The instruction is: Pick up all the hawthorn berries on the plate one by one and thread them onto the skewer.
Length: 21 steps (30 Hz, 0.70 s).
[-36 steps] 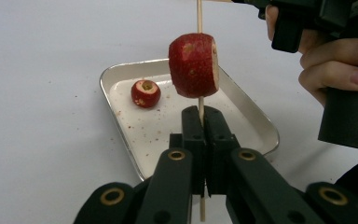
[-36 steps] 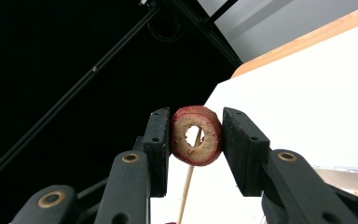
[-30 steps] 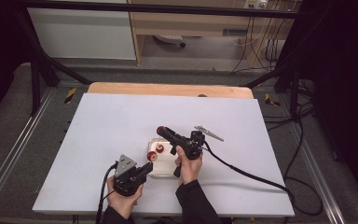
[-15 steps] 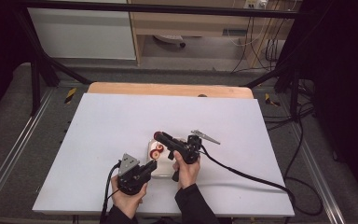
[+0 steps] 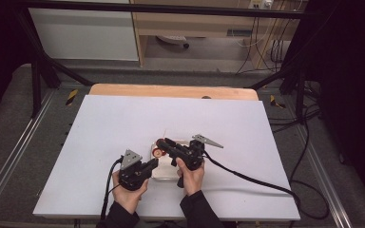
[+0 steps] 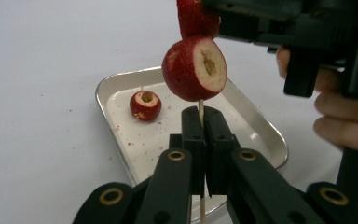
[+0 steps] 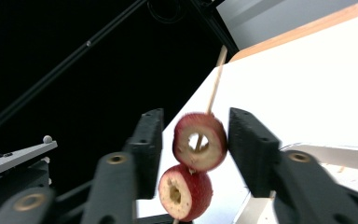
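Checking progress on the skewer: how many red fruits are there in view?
3. Two are threaded on the skewer: a lower fruit and an upper fruit. A loose fruit lies in the tray. More may be hidden.

Upper half of white table (image 5: 123, 118) is free; lower centre blocked by tray (image 5: 164, 173), skewer w/ fruit (image 5: 160, 151), both grippers.

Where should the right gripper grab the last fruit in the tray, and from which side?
Grip the loose fruit across its rounded red sides, coming from above. It sits in the tray with its cored hole facing up, so side pads likely find firmer flesh.
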### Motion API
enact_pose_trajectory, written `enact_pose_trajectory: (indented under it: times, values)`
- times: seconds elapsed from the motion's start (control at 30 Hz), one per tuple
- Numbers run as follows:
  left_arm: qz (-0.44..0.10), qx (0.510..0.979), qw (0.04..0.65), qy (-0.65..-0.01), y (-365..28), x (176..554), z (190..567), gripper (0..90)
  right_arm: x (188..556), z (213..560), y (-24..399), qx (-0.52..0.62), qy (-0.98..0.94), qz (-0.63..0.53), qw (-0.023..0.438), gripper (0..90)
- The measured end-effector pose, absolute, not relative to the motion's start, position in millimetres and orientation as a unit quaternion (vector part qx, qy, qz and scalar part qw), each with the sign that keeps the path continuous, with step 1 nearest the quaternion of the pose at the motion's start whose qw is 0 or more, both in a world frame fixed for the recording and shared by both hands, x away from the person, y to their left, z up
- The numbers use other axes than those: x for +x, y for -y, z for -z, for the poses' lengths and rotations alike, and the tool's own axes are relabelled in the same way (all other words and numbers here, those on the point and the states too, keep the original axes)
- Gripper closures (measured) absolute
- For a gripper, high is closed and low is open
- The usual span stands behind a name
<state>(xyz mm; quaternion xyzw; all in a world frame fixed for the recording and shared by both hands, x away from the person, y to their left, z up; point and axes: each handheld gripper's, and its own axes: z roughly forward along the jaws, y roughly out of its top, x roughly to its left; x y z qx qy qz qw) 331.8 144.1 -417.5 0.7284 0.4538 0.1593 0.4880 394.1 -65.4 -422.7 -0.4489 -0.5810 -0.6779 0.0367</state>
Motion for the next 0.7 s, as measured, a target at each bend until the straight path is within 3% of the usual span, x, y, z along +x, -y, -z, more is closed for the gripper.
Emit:
enact_pose_trajectory:
  times: [0.37, 0.7]
  values:
    - [-0.173, 0.775, 0.449, -0.409, -183, 322, 425, 88.2, 392, 412, 86, -0.411, 0.696, 0.587, -0.042, 24.6]
    - [-0.171, 0.801, 0.414, -0.397, -218, 318, 431, 88.2, 403, 409, 92, -0.389, 0.780, 0.486, -0.064, 14.3]
